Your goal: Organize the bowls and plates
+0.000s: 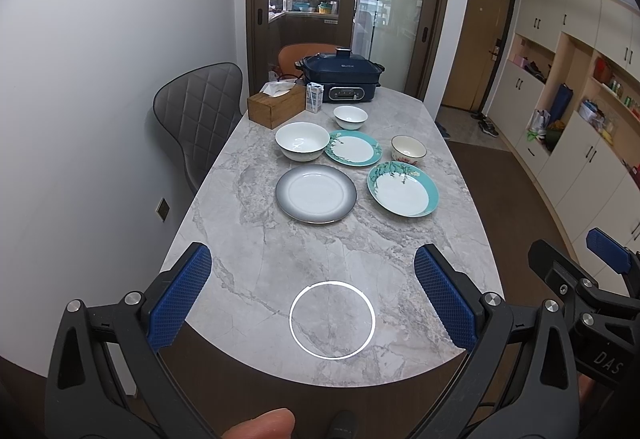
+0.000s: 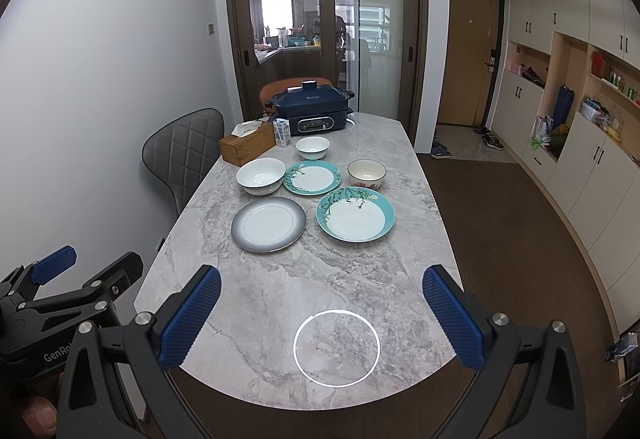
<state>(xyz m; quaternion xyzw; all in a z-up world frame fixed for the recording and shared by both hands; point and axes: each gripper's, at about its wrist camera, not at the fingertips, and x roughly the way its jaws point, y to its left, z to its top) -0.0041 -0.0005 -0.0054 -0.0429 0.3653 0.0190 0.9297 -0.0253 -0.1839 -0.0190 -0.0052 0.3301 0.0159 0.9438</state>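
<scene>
Your left gripper [image 1: 312, 299] hovers over the near end of the marble table [image 1: 248, 239], fingers spread wide and holding nothing; your right gripper [image 2: 322, 319] hovers beside it, equally wide and empty. From left to right across the middle of the table: the large white bowl [image 1: 303, 141] stands nearest the grey chair [image 1: 200, 111], with the grey-rimmed plate [image 1: 316, 193] just in front of it; the small teal plate [image 1: 353, 148] sits just right of that bowl, close enough that contact cannot be told; behind it stands the small white bowl [image 1: 350, 117]; the large teal plate [image 1: 403, 188] lies right of the grey-rimmed one, apart from it; the flowered bowl [image 1: 408, 150] stands behind it. At the far end are a tissue box [image 1: 276, 103], a carton [image 1: 314, 97] and an electric cooker [image 1: 341, 77].
</scene>
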